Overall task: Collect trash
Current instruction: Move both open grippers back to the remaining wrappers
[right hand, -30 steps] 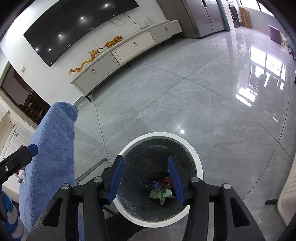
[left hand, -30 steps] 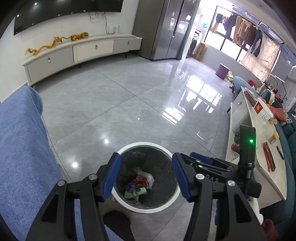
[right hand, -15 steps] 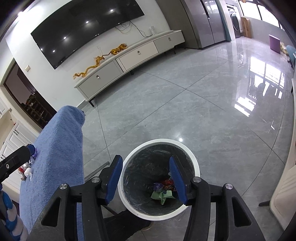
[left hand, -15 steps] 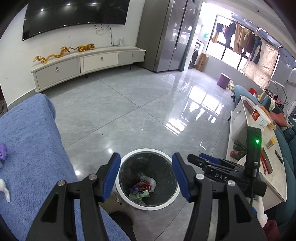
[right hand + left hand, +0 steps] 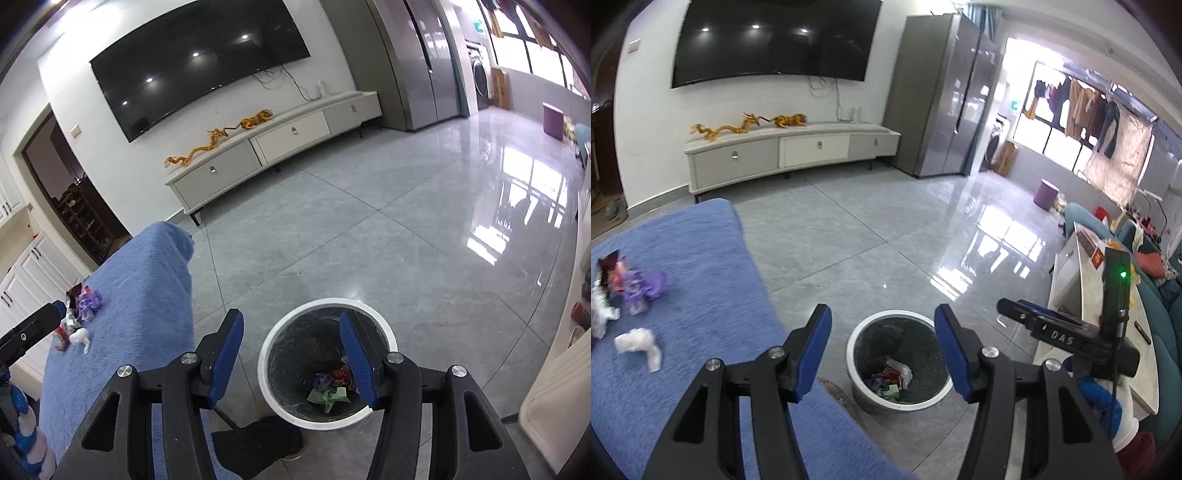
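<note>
Two hand-held grippers, both released and holding nothing: left hand-held gripper [image 5: 882,347] and right hand-held gripper [image 5: 291,350], each above the white-rimmed trash bin [image 5: 327,306] on the grey floor [image 5: 369,240].

Bin contents: crumpled wrappers [image 5: 332,386] in green, red and purple (individual items hard to tell apart), partly hidden behind the right blue finger pad [image 5: 356,356].

Blue-cloth counter [image 5: 701,295]: purple wrapper [image 5: 642,286], white paper wad [image 5: 639,341], further scraps [image 5: 602,295] cut off at the left edge and blurred. The same pile [image 5: 79,317] is small in the right view, partly behind the other gripper's tip.
</note>
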Demonstrator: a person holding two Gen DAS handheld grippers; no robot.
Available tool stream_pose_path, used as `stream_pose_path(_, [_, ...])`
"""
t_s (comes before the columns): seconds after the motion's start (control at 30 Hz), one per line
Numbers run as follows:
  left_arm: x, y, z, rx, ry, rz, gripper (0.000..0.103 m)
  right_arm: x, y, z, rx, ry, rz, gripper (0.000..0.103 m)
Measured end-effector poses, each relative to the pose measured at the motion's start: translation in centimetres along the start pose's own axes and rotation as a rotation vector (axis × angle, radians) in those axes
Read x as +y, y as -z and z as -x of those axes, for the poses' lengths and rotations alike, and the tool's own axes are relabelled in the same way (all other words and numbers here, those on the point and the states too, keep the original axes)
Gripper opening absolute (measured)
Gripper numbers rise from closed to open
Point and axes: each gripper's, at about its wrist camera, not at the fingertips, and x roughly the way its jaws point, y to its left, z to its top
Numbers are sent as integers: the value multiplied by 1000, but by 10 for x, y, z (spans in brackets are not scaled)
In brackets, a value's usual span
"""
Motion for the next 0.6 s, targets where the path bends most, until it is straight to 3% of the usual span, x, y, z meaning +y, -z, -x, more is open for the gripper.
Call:
stream_pose_path(0.43, [120,48,121,-165,-100,185,56,120,-13,49,-66,-40,189,56])
stream_pose_path(0.6, [168,75,156,-193,-157,233,56,168,-11,55,-81,-73,257,56])
